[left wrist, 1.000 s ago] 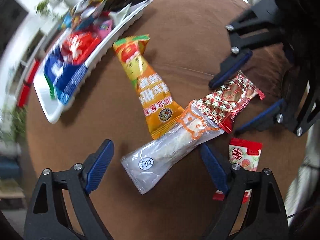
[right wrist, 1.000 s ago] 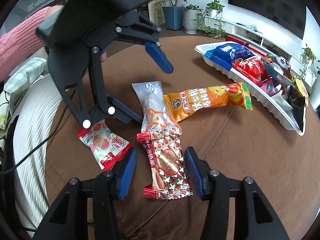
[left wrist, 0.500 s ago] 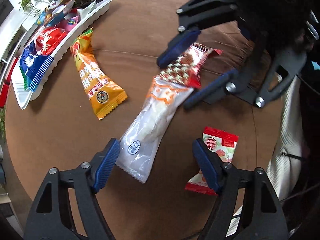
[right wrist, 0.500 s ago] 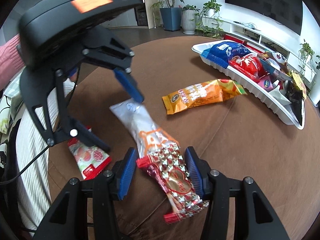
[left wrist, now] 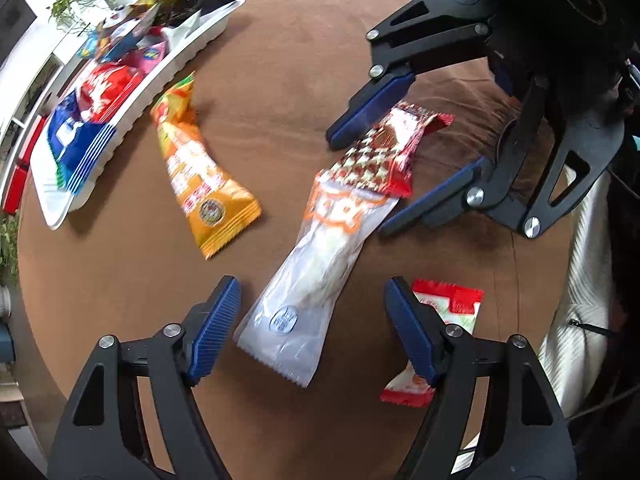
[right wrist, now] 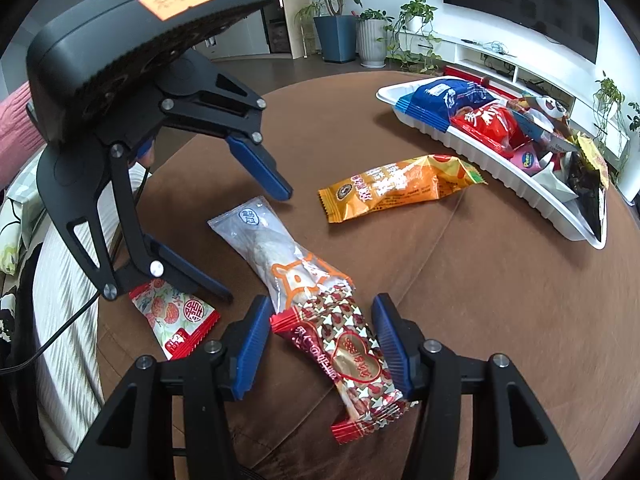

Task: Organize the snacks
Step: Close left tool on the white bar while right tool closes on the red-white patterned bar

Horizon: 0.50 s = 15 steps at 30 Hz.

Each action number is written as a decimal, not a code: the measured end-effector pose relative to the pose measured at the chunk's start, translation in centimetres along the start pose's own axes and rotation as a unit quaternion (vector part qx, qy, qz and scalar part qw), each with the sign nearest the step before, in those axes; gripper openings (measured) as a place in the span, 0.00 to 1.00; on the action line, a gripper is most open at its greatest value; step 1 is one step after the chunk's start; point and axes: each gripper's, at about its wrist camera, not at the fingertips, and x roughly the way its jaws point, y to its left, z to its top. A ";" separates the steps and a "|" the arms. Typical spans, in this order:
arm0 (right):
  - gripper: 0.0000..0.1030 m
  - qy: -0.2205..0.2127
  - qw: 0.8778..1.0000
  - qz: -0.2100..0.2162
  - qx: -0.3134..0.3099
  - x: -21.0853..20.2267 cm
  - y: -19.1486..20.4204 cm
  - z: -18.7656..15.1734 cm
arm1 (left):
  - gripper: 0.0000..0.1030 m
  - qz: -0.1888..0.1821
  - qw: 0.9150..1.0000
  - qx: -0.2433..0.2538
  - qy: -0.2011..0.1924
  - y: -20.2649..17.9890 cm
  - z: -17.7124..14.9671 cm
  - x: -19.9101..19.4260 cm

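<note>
Visibly | orange packet (right wrist: 394, 196): Chinese print | red-star packet (right wrist: 348, 354): gold heart label

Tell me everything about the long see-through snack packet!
The see-through packet is a long, shiny plastic wrapper with something white inside, an orange cat-face drawing and a round blue logo. It lies flat on the brown table, one end tucked under the red starry packet. Neither open gripper touches it.
</note>
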 end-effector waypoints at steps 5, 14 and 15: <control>0.54 0.002 1.000 0.004 0.001 0.0 -0.2 0.0 | 0.72 -0.026 1.000 -0.012 0.004 0.7 1.8 0.8; 0.34 0.006 1.000 -0.008 0.009 -0.5 -0.8 -0.4 | 0.51 -0.031 0.999 -0.017 -0.016 -0.8 2.0 0.5; 0.29 0.006 1.000 -0.007 0.013 -0.6 -1.0 -0.5 | 0.42 -0.030 0.999 -0.020 -0.018 -1.0 1.8 0.3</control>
